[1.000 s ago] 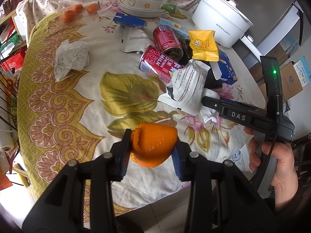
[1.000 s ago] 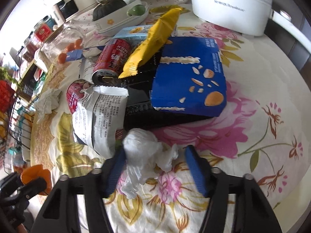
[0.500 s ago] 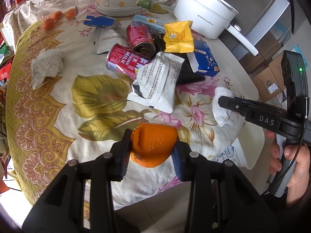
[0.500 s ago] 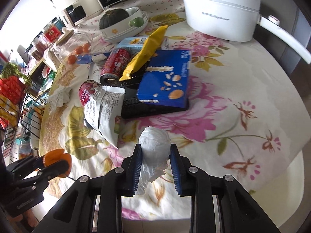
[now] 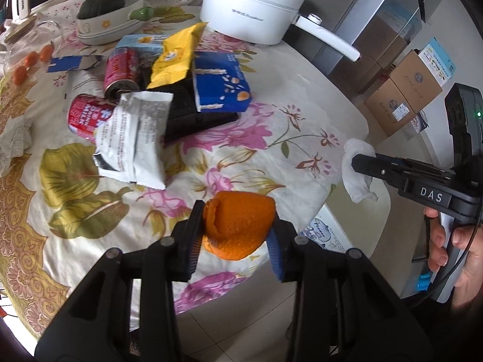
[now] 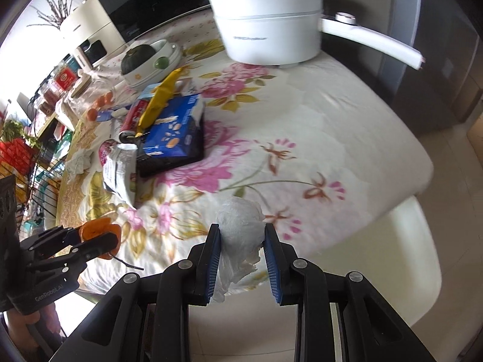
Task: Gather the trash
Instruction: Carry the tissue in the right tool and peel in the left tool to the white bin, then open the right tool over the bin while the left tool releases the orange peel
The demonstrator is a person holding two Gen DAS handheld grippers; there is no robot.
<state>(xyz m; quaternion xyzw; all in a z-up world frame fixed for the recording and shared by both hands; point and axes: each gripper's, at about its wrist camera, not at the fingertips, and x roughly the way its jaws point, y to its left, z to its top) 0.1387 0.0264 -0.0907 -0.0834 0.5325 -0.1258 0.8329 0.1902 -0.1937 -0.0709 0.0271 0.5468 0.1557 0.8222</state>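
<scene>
Now the left claw (image 5: 235,241) pinches dimpled, curled orange peel (image 5: 238,226); the right claw (image 6: 241,255) squeezes a crumpled white tissue (image 6: 240,226).

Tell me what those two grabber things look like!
Both are black plastic with two long fingers, silver screw heads and ribbed blue pads. The left gripper has "GenRobot.AI" written in white on its side. The right gripper says "DAS" in white, has a grey handle, a tiny green light, a thin black cable and a small blue part. A bare hand holds it.

The left tool (image 5: 237,235) was clamped on an orange peel (image 5: 238,226) and the right tool (image 6: 240,259) on a tissue wad (image 6: 240,226), both held off the table's near edge.
</scene>
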